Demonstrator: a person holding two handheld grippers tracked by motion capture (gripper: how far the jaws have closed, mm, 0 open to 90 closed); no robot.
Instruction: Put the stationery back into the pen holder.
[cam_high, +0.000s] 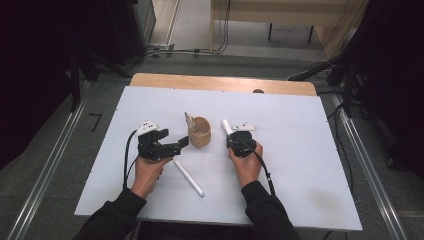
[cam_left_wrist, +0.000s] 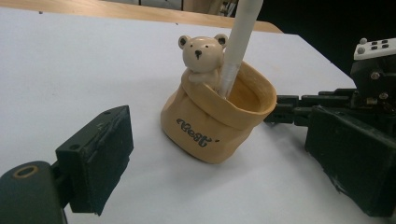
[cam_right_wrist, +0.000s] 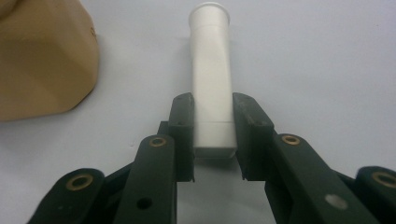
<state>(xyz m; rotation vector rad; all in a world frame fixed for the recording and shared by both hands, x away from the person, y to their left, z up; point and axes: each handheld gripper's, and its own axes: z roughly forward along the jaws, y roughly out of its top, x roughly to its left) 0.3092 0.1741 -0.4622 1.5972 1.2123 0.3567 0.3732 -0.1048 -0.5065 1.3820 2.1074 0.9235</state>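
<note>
Both forearms in dark sleeves reach in from the near edge. The left claw (cam_high: 183, 143) lies level, pointing right — its jaws stand wide apart. The right claw (cam_high: 228, 134) points away, its jaws drawn close together.

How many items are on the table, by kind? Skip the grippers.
White tube: 2 (second one)
Tan bear cup: 1
Total: 3

White tube (cam_right_wrist: 212, 79) beside tan bear pot (cam_left_wrist: 219, 121).
</note>
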